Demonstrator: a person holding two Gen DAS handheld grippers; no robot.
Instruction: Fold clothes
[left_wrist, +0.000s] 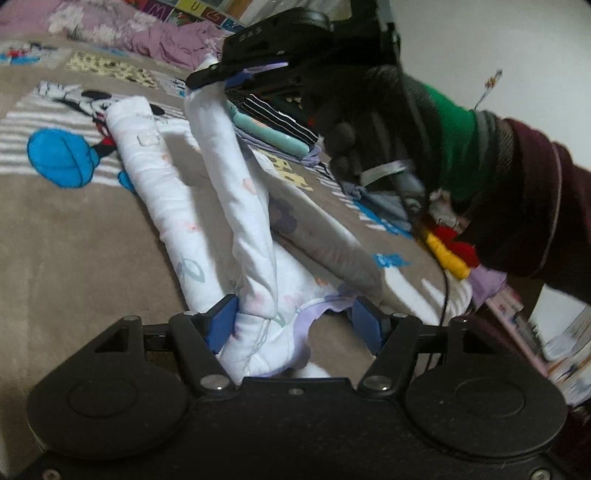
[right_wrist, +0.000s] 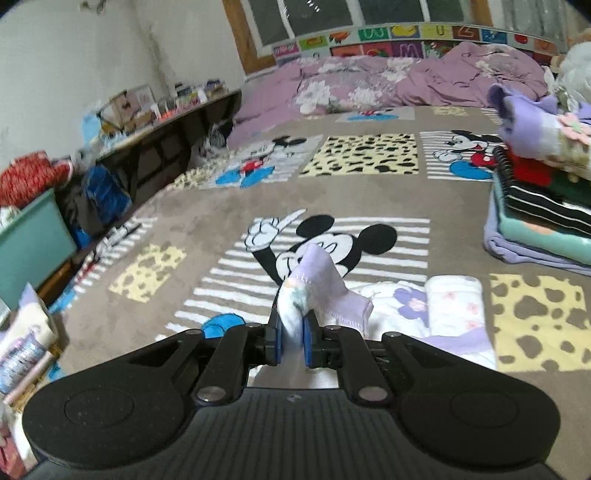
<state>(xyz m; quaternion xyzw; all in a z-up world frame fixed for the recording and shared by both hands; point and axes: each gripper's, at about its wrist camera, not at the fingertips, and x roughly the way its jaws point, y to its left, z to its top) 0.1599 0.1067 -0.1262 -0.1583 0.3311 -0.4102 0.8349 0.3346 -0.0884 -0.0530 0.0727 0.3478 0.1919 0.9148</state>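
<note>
- Left gripper (left_wrist: 295, 325) stands wide open around the white trousers' (left_wrist: 255, 325) waistband, gripping nothing.
- Right gripper (right_wrist: 291, 339) is clamped on one raised leg cuff (right_wrist: 317, 280) (probably the hem), the leg running lengthwise toward the left gripper over the Mickey blanket (right_wrist: 184, 206).

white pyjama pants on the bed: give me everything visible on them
The pyjama pants are soft white fabric with faint pastel prints, a purple flower and lilac trim. The waist lies between the open left tongs. One leg lies flat on the blanket; the right tongs pinch the other leg's lilac cuff and hold it up.
</note>
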